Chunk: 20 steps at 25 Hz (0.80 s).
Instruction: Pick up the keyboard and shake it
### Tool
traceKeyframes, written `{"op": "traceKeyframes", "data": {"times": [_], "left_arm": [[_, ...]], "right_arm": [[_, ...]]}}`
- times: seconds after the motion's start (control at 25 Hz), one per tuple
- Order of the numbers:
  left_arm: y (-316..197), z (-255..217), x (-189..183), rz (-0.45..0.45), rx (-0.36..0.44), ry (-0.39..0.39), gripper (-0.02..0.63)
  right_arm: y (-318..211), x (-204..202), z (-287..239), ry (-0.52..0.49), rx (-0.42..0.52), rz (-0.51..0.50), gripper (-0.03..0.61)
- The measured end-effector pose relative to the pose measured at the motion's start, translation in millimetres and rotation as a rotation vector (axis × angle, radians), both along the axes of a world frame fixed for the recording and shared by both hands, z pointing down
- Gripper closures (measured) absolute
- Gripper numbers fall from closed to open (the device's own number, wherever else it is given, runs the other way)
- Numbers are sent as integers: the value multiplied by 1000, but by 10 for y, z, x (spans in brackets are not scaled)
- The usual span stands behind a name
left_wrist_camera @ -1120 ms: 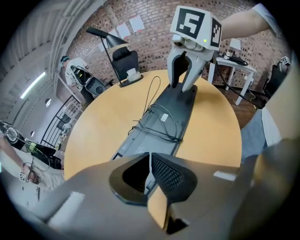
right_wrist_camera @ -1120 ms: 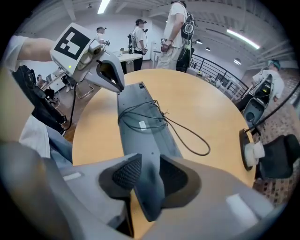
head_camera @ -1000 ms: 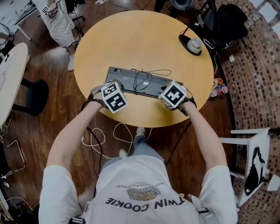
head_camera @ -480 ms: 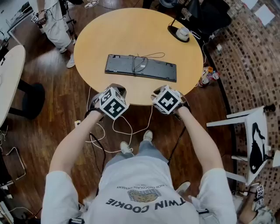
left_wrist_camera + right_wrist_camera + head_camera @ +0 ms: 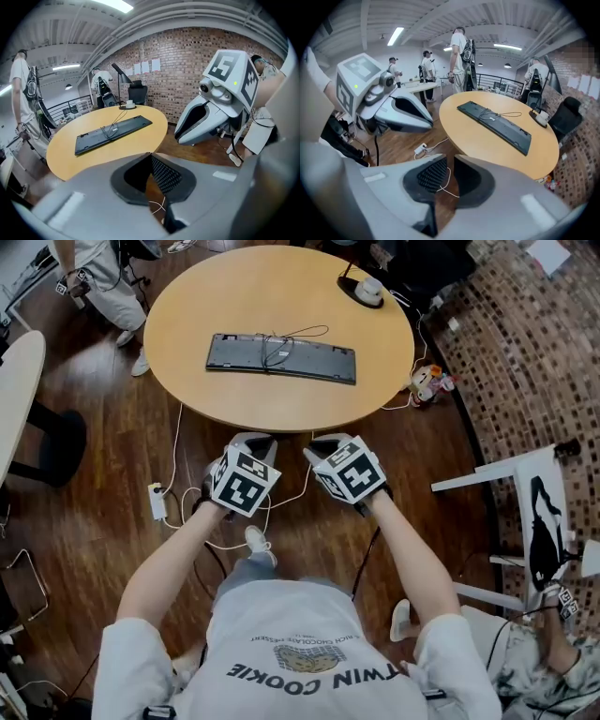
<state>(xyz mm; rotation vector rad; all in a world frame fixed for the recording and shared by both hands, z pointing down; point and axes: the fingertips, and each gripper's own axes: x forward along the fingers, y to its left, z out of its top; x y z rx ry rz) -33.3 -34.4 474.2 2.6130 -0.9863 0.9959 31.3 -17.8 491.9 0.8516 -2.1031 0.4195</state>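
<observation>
The keyboard [image 5: 281,357] lies across the middle of the round table [image 5: 234,296] with its cable [image 5: 286,337] looped loose on top. Neither gripper holds it: both hang off the table's near edge. Shaking could fling or snag that cable. Only the gripper views show the jaws: the left gripper [image 5: 253,440] is clenched on nothing, and the right gripper [image 5: 323,444] has just been closing, empty, with a slit left.
</observation>
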Motion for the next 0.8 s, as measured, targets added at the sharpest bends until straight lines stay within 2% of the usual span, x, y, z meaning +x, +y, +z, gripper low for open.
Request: {"op": "traceKeyframes", "data": {"times": [0.16, 0.32, 0.8], "left_arm": [[452, -17, 193, -42, 6, 30, 606], [967, -37, 367, -79, 14, 56, 606], [2243, -315, 787, -164, 74, 121, 606]], "right_arm": [[449, -5, -118, -111, 41, 32, 532], [997, 34, -158, -219, 37, 59, 534], [2249, 454, -447, -380, 146, 232, 574]]}}
